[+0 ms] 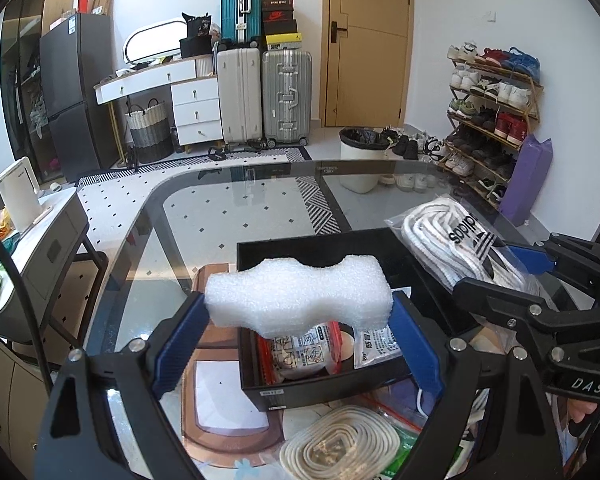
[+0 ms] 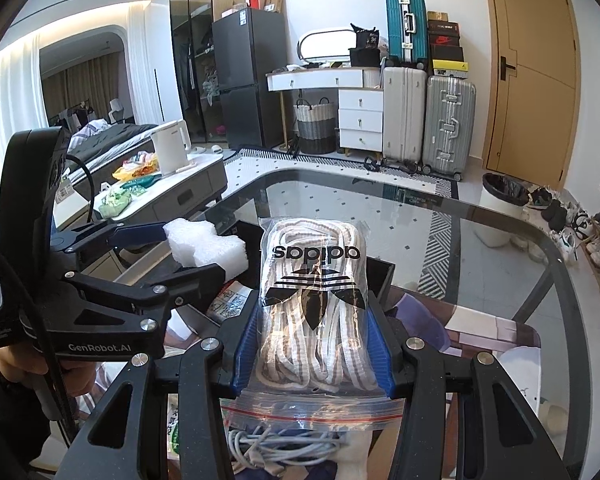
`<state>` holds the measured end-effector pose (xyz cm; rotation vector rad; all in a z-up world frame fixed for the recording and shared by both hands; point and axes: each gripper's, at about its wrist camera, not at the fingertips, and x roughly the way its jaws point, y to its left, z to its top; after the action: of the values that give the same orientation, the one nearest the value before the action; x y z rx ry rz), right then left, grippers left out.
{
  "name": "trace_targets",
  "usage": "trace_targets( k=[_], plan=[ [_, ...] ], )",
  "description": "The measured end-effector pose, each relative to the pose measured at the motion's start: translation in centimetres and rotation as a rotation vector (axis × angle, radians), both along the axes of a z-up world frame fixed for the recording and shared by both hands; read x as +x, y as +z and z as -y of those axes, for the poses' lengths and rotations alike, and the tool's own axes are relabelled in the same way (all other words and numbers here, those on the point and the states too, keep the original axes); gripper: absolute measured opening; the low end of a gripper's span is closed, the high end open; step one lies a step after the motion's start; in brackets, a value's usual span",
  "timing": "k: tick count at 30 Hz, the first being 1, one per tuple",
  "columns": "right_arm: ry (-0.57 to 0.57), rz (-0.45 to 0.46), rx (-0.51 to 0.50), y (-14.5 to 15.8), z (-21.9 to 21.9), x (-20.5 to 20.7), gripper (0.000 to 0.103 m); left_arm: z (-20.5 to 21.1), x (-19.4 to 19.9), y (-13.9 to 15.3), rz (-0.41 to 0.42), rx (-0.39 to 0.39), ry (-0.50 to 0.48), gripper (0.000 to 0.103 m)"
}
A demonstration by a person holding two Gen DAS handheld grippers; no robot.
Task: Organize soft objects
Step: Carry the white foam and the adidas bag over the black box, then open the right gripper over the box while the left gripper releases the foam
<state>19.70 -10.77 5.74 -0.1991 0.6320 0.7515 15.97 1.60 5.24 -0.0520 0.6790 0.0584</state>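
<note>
My left gripper (image 1: 298, 340) is shut on a white foam block (image 1: 298, 298) and holds it over the black box (image 1: 312, 246) on the glass table. The box holds flat printed packets (image 1: 300, 354). My right gripper (image 2: 314, 344) is shut on a clear Adidas bag of white and grey laces (image 2: 314, 280), held above the box's right side. That bag (image 1: 456, 244) and the right gripper (image 1: 512, 280) also show in the left wrist view. The foam block (image 2: 208, 248) and left gripper (image 2: 204, 258) show in the right wrist view.
A coil of cream cord (image 1: 340, 446) in a zip bag lies in front of the box. A bag of grey cable (image 2: 284, 444) lies under my right gripper. The glass table's (image 2: 440, 216) far edge curves ahead. A side table (image 1: 48, 224) with a white kettle stands left.
</note>
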Motion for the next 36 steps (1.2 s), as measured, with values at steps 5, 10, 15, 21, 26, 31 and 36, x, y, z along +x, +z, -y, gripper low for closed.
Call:
trace_targets(
  k=[5, 10, 15, 21, 26, 31, 36],
  plan=[
    [0.018, -0.012, -0.035, -0.6, -1.4, 0.8, 0.048, 0.4, 0.8, -0.9, -0.021, 0.025, -0.002, 0.089],
    [0.022, -0.026, -0.063, -1.2, -1.7, 1.7, 0.048, 0.4, 1.2, -1.2, -0.027, 0.043, -0.002, 0.089],
    [0.047, -0.028, -0.095, -1.7, -2.4, 2.4, 0.048, 0.6, 1.6, -1.2, -0.033, 0.044, -0.005, 0.089],
    [0.071, -0.019, -0.119, -2.0, -2.9, 3.0, 0.049, 0.1, 1.8, -1.1, -0.033, 0.023, 0.0, 0.089],
    [0.082, 0.001, -0.137, -2.1, -3.2, 3.3, 0.049, -0.5, 1.7, -1.2, -0.033, 0.009, 0.004, 0.089],
    [0.096, 0.007, -0.152, -2.4, -3.8, 3.5, 0.049, -1.0, 1.6, -1.0, -0.031, 0.0, 0.012, 0.089],
    [0.112, 0.019, -0.149, -2.7, -4.2, 3.6, 0.05, -1.5, 1.4, -0.9, -0.028, -0.005, 0.016, 0.089]
  ],
)
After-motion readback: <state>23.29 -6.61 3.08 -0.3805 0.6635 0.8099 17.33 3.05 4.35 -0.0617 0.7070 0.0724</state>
